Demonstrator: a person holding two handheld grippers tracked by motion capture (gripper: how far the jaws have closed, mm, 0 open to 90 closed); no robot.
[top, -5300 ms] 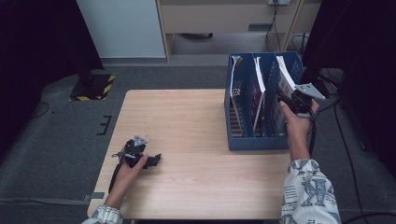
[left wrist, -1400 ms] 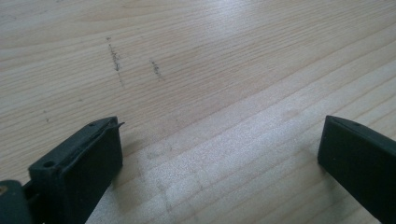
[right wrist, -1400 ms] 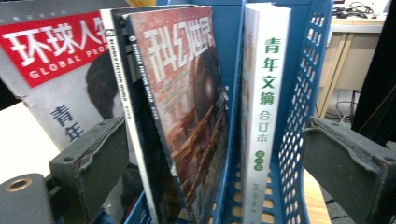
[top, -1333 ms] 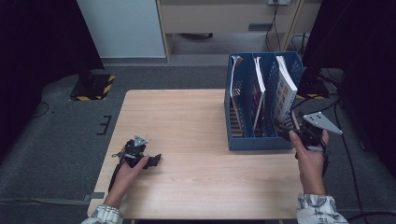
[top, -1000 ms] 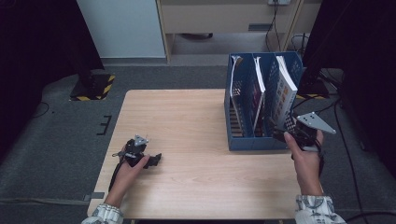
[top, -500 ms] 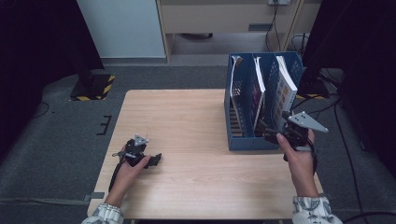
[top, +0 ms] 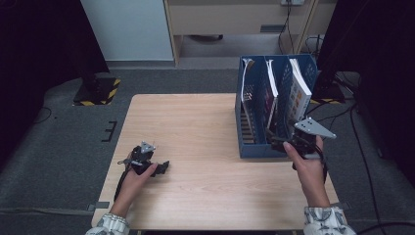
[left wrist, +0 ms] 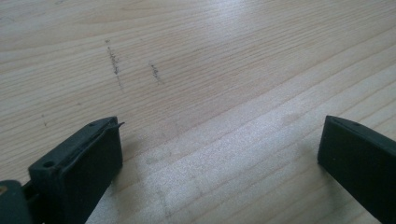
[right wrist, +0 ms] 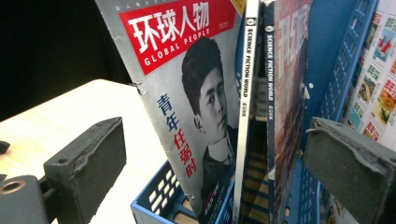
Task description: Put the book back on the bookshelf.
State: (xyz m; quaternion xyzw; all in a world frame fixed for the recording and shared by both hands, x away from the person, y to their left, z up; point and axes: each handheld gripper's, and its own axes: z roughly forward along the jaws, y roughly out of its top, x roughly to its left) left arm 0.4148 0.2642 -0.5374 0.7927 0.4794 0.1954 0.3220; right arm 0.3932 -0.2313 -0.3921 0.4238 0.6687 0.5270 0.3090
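A: Where does the right gripper stand?

B: Just in front of the blue file rack, at its near right end. Its jaws are spread wide with nothing between them, seen in the right gripper view.

A: And what lies ahead of those jaws?

B: The Global People magazine, with its red title band, leaning in the rack's near compartment. Beside it stand two thin Science Fiction World issues, spines facing out, then a blue divider wall. Past that, a magazine with small colourful pictures shows at the edge.

A: From above?

B: The rack sits on the right part of the wooden table, magazines upright in its slots.

A: The left gripper?

B: Low on the table's near left side, well apart from the rack. In the left gripper view its jaws are released, wide apart, bare wood between them.
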